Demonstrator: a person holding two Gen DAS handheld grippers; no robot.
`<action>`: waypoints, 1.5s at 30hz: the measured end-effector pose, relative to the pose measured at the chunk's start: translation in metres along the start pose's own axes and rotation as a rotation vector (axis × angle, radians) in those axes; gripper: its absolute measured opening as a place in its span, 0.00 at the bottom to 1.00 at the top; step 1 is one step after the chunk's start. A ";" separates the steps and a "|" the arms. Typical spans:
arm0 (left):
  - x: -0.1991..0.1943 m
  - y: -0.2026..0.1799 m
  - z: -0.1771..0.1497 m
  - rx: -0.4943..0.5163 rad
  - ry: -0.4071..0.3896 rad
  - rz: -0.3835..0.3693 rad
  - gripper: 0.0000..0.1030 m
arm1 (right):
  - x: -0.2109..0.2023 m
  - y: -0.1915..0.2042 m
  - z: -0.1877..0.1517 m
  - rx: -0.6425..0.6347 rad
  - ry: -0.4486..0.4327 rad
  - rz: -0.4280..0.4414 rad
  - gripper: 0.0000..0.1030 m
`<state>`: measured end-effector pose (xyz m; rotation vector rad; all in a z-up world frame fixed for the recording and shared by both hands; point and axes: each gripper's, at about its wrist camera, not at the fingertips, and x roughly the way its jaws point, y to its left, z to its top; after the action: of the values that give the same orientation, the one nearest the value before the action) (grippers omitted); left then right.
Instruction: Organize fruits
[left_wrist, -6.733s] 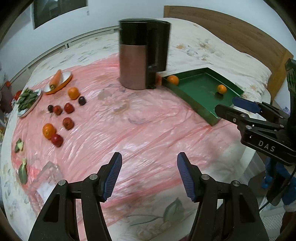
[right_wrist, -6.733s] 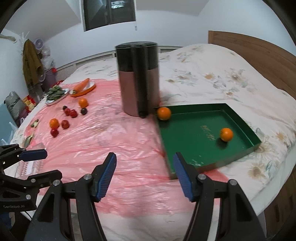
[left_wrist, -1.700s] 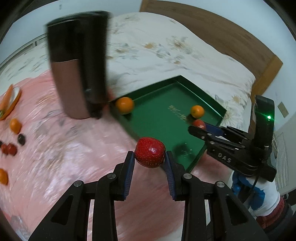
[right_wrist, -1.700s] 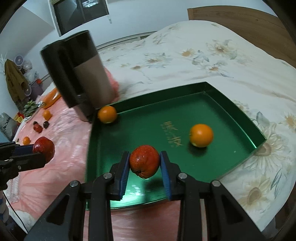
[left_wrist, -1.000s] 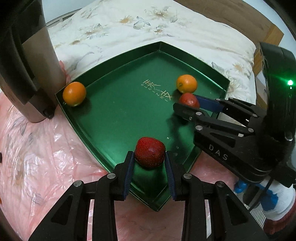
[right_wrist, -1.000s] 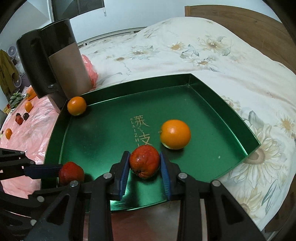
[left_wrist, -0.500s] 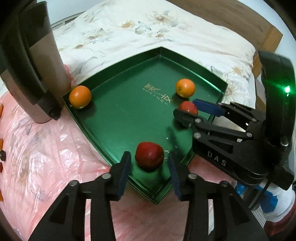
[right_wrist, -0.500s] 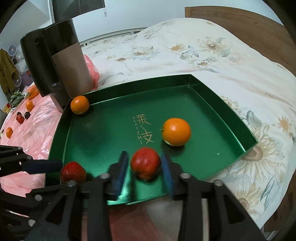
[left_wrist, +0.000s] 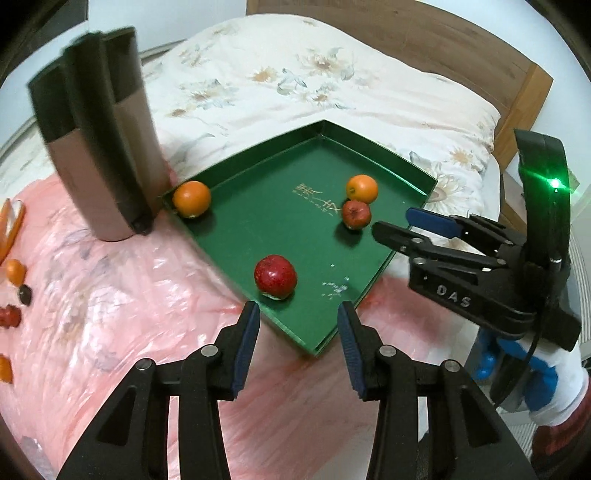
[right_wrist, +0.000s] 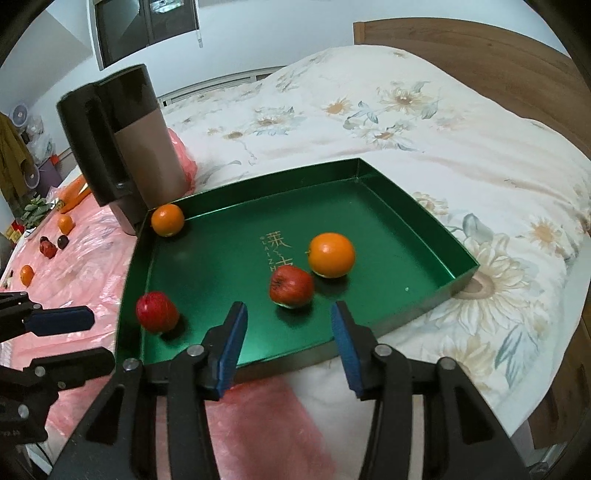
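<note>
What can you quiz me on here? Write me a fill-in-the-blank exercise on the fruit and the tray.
1. The shallow green metal tray holds ____ pieces of fruit.
2. The round orange fruit in the tray's corner lies beside the tall black and ____ jug.
3. The dull red apple lies next to the other ____ fruit.
4. The right gripper fingers hold ____.

Missing words: four; brown; orange; nothing

Home bedroom, floral-quilted bed (right_wrist: 406, 122), wooden headboard (right_wrist: 480, 51), window (right_wrist: 147, 22)
</note>
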<state>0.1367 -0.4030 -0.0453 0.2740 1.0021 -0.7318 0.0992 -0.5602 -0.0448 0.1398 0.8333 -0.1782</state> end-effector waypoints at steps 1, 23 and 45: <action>-0.004 0.002 -0.002 -0.004 -0.003 0.002 0.37 | -0.004 0.002 -0.001 -0.001 -0.004 0.001 0.65; -0.118 0.053 -0.070 -0.092 -0.137 0.155 0.52 | -0.081 0.091 -0.013 -0.067 -0.077 0.074 0.75; -0.178 0.094 -0.135 -0.198 -0.222 0.214 0.52 | -0.117 0.181 -0.045 -0.186 -0.070 0.114 0.76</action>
<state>0.0516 -0.1859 0.0220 0.1212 0.8122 -0.4536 0.0283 -0.3630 0.0221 0.0061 0.7659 0.0019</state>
